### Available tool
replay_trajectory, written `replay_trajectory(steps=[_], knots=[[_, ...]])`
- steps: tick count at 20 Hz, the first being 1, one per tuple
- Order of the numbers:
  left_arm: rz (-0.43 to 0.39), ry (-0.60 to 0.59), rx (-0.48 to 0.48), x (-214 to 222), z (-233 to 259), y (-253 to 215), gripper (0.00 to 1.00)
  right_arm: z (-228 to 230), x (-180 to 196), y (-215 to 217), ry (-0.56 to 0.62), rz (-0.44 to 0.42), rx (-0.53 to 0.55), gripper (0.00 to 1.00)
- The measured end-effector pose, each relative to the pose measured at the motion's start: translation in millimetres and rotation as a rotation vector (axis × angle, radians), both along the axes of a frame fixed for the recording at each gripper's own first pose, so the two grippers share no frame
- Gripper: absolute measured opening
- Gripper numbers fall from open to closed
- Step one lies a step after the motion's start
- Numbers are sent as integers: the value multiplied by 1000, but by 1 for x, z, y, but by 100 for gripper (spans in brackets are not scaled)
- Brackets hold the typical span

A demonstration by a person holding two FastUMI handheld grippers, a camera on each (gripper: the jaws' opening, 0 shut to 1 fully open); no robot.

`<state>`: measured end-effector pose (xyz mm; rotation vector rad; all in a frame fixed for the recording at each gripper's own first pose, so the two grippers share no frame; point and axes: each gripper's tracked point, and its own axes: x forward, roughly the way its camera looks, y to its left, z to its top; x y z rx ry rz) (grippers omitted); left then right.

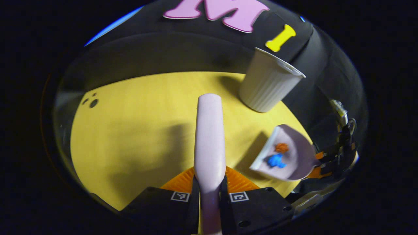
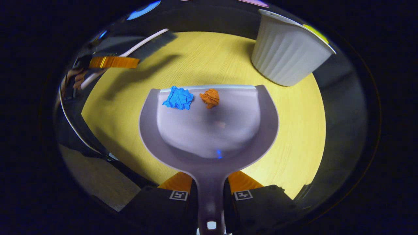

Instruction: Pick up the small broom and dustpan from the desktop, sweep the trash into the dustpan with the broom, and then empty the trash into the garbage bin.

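Observation:
My left gripper [image 1: 210, 181] is shut on the pale lilac broom [image 1: 209, 137], which points forward over the yellow desktop [image 1: 130, 130]. My right gripper [image 2: 209, 182] is shut on the handle of the grey dustpan [image 2: 209, 130], held level above the desk. A crumpled blue paper wad [image 2: 178, 98] and an orange wad [image 2: 210, 97] lie near the pan's front lip. The left gripper view shows the dustpan [image 1: 294, 156] at the right with both wads in it, held by the right gripper [image 1: 321, 163]. In the right gripper view the left gripper [image 2: 111, 62] and broom [image 2: 147, 38] are at the far upper left.
A white ribbed garbage bin [image 2: 287, 55] stands open-topped on the desk's far right, just beyond the dustpan; it is also ahead and right of the broom [image 1: 269, 81]. Small dark holes [image 1: 93, 101] mark the desk's far left. The desk edge and floor [image 2: 98, 182] lie at lower left.

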<state>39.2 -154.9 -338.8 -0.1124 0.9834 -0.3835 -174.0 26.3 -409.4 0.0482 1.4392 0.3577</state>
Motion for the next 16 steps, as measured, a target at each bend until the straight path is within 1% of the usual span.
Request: replay_trajectory(steps=[1, 2, 3, 4, 6, 7, 8, 9, 10, 12, 13, 15, 16], knots=[[40, -1, 17, -10, -4, 4, 31, 10, 3, -6, -4, -25, 3, 36], [69, 3, 31, -21, -16, -2, 29, 20, 8, -12, -12, -53, 8, 36], [88, 14, 48, -33, -27, -8, 30, 32, 7, -20, -23, -81, 16, 36], [95, 29, 68, -40, -34, -13, 30, 42, 11, -30, -38, -105, 23, 36], [101, 51, 115, -39, -43, -16, 31, 69, 17, -61, -65, -142, 29, 36], [102, 59, 131, -35, -49, -25, 29, 80, 28, -76, -80, -157, 28, 36], [103, 67, 139, -29, -51, -32, 29, 91, 39, -91, -95, -178, 27, 36], [104, 74, 138, -27, -51, -25, 31, 103, 53, -102, -108, -201, 24, 31], [105, 80, 130, -29, -54, -21, 30, 115, 68, -113, -134, -229, 17, 36], [112, 89, 109, -30, -58, -16, 29, 136, 98, -132, -170, -268, 10, 36], [115, 92, 104, -32, -59, -13, 31, 140, 110, -140, -188, -275, -3, 36], [112, 98, 97, -32, -61, -14, 31, 137, 135, -163, -200, -279, -58, 36], [108, 99, 98, -30, -61, -13, 30, 133, 147, -176, -200, -273, -96, 36]])
